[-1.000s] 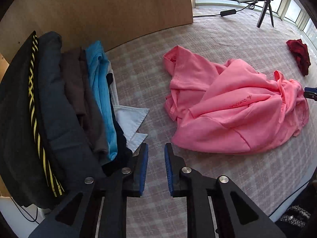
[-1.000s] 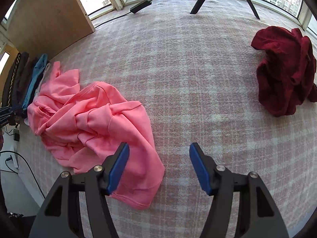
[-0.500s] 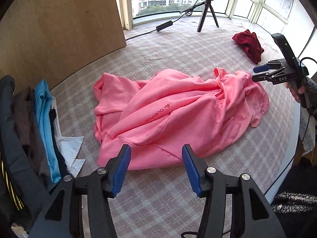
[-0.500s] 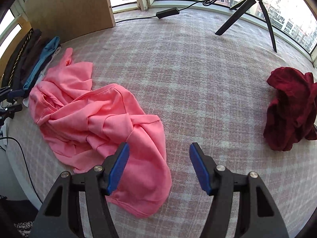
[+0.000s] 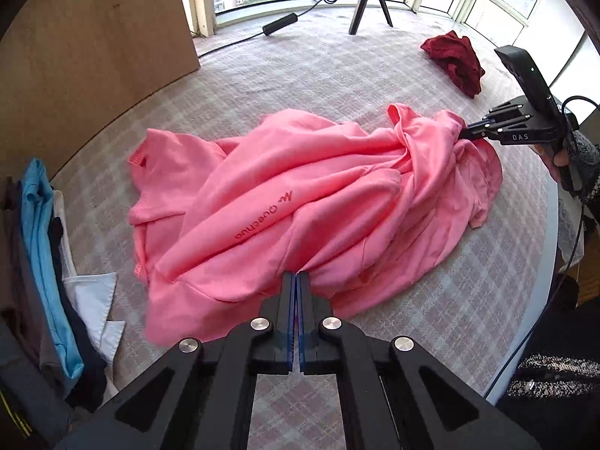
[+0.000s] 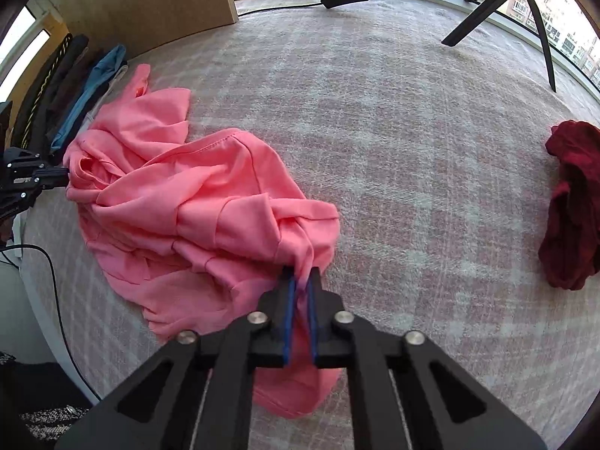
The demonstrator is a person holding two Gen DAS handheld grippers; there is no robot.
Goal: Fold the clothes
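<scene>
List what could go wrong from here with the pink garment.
1. The pink garment is bunched and twisted; with the left tool and right tool each shut on a pinch of it, lifting may leave layers tangled rather than spread flat.
2. The left tool's bite looks thin, so the fabric might slip out.
3. Dragging leftward could disturb the folded stack close beside it.

Black angular left claw (image 5: 297, 277), blue pads, silver screws. Right claw (image 6: 300, 277) identical, "DAS" marking; grey knit sleeve (image 5: 585, 157).

both wrist views look down close — sharing the pink garment (image 5: 318, 202) from opposite ends.
</scene>
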